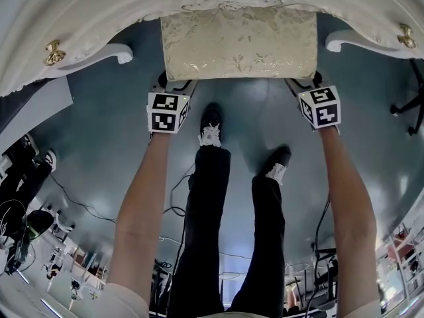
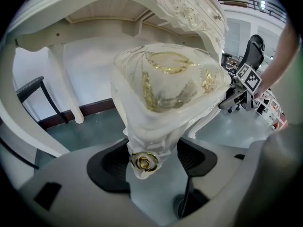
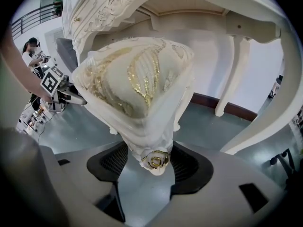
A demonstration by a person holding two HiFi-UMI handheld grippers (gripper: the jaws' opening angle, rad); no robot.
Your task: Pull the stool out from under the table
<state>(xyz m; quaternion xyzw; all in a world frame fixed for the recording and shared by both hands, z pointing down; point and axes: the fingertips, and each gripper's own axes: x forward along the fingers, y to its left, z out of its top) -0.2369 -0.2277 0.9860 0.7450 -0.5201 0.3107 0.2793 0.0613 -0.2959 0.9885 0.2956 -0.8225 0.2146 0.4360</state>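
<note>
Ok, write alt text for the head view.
The left hand-held gripper and right hand-held gripper clamp the near corners of a cream-and-gold stool partly under a white table. The person's arms and legs show below.

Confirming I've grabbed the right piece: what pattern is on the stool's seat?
The stool has cream fabric with gold leaf-like embroidery; clearest in the right gripper view.

No words, numbers or brand names can be read anywhere in the scene. The only signs are the black-and-white square markers on the left cube (image 1: 167, 111) and the right cube (image 1: 319, 106). These show block patterns, not letters or digits.
</note>
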